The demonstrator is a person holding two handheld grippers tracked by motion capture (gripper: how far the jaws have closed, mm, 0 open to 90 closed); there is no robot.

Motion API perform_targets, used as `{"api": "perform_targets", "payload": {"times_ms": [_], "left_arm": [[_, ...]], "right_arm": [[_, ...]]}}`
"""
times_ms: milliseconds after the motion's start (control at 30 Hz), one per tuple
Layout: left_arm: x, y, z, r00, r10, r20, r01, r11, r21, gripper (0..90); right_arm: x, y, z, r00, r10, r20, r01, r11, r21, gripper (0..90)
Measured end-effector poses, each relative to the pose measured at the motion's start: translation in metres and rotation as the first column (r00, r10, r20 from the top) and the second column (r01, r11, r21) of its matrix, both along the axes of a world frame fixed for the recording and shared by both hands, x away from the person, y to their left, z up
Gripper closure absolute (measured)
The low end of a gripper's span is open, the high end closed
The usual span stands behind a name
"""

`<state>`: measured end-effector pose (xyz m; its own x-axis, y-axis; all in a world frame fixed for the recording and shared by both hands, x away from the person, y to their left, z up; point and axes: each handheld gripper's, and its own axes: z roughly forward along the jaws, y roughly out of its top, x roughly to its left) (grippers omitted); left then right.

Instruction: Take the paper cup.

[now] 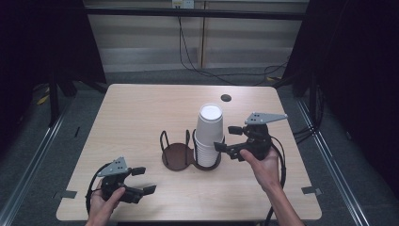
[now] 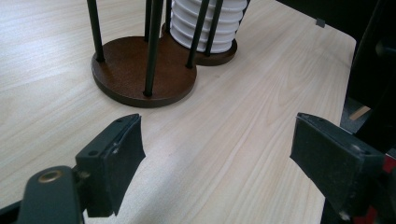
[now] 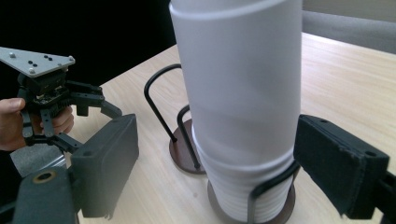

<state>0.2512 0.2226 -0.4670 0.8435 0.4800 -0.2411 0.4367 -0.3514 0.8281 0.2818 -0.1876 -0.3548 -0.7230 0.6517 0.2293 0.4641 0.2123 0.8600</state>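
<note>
Cup stack [image 1: 208,134]: white paper cups nested upside down, standing upright in the right-hand ring of the cup holder [image 1: 178,155], a little right of the table's middle.
Top cup [image 3: 240,84]: sits higher than the ribbed rims packed below it, its wall smooth and slightly blurred in the right gripper view.
Holder: two round dark wooden bases joined side by side, each fenced by thin black wire loops; the left base is bare.
Right gripper [image 1: 227,139]: held at the stack's right side, well above the tabletop. Its jaws stand either side of the top cup, and the stack's wall lies between them with a gap showing at each pad, so it is released rather than grasping.
Left gripper [image 1: 143,180]: low over the near left part of the table, pointing toward the holder. Jaws parted with only bare wood between them; nothing grasped.
Room near the holder: open tabletop between the left gripper and the bare base, and a wide stretch behind the stack toward the far edge.
Table [image 1: 141,113]: pale wood with rounded corners; a small dark round hole [image 1: 226,98] near the far edge.
Edges: the left gripper is close to the near edge; the holder stands well clear of every edge.
</note>
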Motion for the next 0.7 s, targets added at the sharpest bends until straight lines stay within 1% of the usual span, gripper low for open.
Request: {"api": "perform_targets", "payload": {"times_ms": [33,67,167,200,233,267,333,367,467,533,600,633,700], "left_arm": [[0.0,0.0,0.0,1.0,0.0,0.0,0.0,1.0,0.0,16.8],[0.0,0.0,0.0,1.0,-0.001,0.0,0.001,1.0,0.002,16.8],[0.0,-0.001,0.0,1.0,-0.005,-0.002,0.005,1.0,0.004,16.8],[0.0,-0.001,0.0,1.0,-0.006,-0.002,0.006,1.0,0.002,16.8],[0.0,-0.001,0.0,1.0,-0.007,-0.002,0.007,1.0,0.003,16.8],[0.0,-0.001,0.0,1.0,-0.007,-0.003,0.007,1.0,0.003,16.8],[0.0,0.0,0.0,1.0,-0.007,-0.004,0.007,1.0,0.003,16.8],[0.0,0.0,0.0,1.0,-0.008,-0.004,0.008,1.0,0.004,16.8],[0.0,-0.001,0.0,1.0,-0.008,-0.003,0.008,1.0,0.005,16.8],[0.0,-0.001,-0.001,1.0,-0.009,-0.002,0.009,0.9999,0.006,16.8],[0.0,-0.001,0.0,0.9999,-0.014,-0.002,0.014,0.9999,0.005,16.7],[0.0,-0.002,-0.001,0.9999,-0.01,-0.012,0.01,0.9999,-0.003,16.8],[0.001,-0.002,-0.001,0.9998,-0.014,-0.013,0.014,0.9999,0.001,16.8]], "right_arm": [[0.0,0.0,0.0,1.0,0.0,0.0,0.0,1.0,0.0,14.3],[0.004,0.004,0.005,1.0,0.006,0.004,-0.006,1.0,-0.009,14.3],[0.01,0.007,0.01,0.9999,0.002,0.014,-0.001,1.0,-0.024,14.3],[0.013,0.008,0.01,1.0,0.009,0.003,-0.009,1.0,-0.022,14.4],[0.013,0.008,0.01,1.0,0.009,0.003,-0.009,1.0,-0.022,14.4],[0.02,0.01,0.012,0.9999,0.014,-0.008,-0.014,1.0,-0.028,14.3],[0.023,0.012,0.012,0.9999,0.011,-0.008,-0.011,0.999,-0.038,14.3],[0.025,0.013,0.013,0.9998,0.013,-0.011,-0.014,0.999,-0.036,14.3],[0.03,0.016,0.014,0.9999,0.013,-0.007,-0.013,0.999,-0.04,14.3],[0.033,0.018,0.016,0.9995,0.021,-0.025,-0.022,0.998,-0.053,14.2],[0.034,0.02,0.019,0.9994,0.019,-0.027,-0.021,0.998,-0.059,14.3],[0.035,0.02,0.021,0.9995,0.017,-0.027,-0.019,0.998,-0.063,14.3],[0.037,0.021,0.022,0.9992,0.018,-0.036,-0.021,0.998,-0.067,14.3]]}}
